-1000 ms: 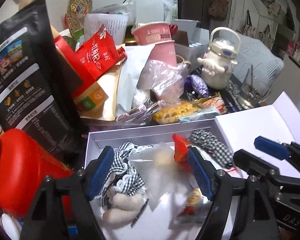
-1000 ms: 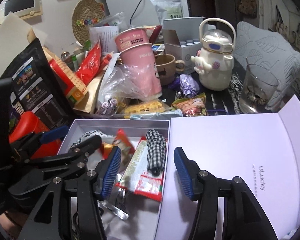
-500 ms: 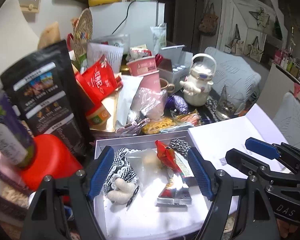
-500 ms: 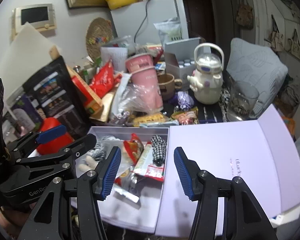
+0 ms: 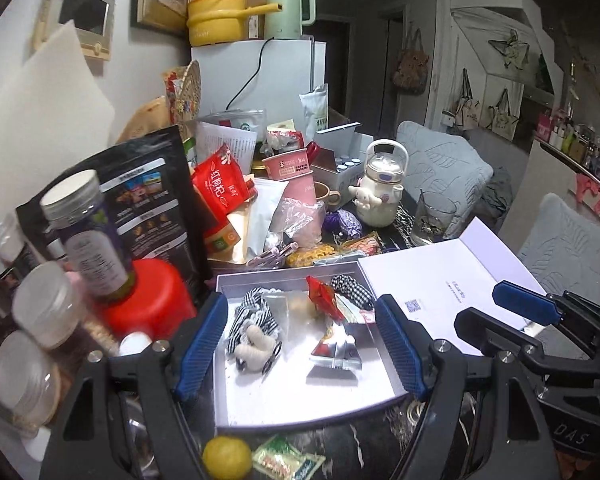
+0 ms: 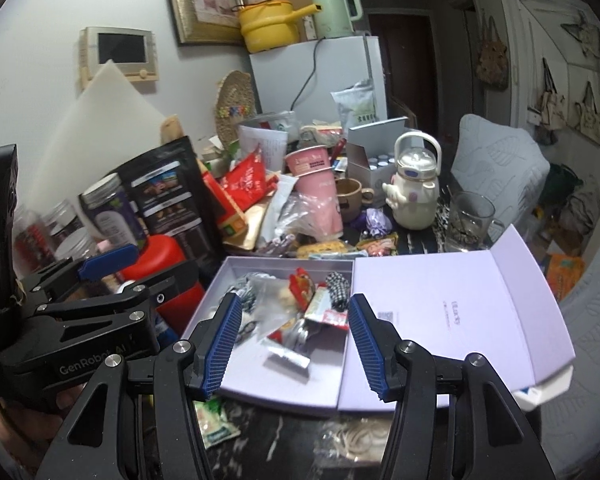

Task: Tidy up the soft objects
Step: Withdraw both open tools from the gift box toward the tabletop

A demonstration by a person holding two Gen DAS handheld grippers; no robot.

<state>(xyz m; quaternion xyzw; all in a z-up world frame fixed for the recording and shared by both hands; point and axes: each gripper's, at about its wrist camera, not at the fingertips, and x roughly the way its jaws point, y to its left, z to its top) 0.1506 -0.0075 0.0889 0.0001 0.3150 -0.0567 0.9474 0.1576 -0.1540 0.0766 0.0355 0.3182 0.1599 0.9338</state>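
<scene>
A pale lilac box point(image 5: 300, 404) point(image 6: 284, 384) lies open on the dark table, its lid point(image 5: 452, 296) point(image 6: 452, 320) folded out to the right. Inside are a checked cloth toy with cream limbs point(image 5: 254, 336), a clear plastic bag point(image 6: 274, 294), a red snack packet point(image 5: 322, 294) point(image 6: 300, 284), a checked fabric piece point(image 5: 350, 288) point(image 6: 337, 290) and a foil sachet point(image 5: 334, 354) point(image 6: 288, 356). My left gripper point(image 5: 300, 344) hangs open above the box, nothing between its blue pads. My right gripper point(image 6: 294, 344) is open too, above the box's near part, empty.
Clutter crowds behind the box: a black pouch point(image 5: 140, 208), red canister point(image 5: 148, 300), jars point(image 5: 88, 228), pink cups point(image 6: 320, 192), a white kettle-shaped bottle point(image 6: 414, 192) and a glass point(image 6: 468, 220). A lemon point(image 5: 226, 456) and a green sachet point(image 5: 288, 460) lie before the box.
Both grippers have pulled up and back from the box, so it looks smaller and more of the room shows. Their jaws stay as wide as before, empty. The box's contents have not moved.
</scene>
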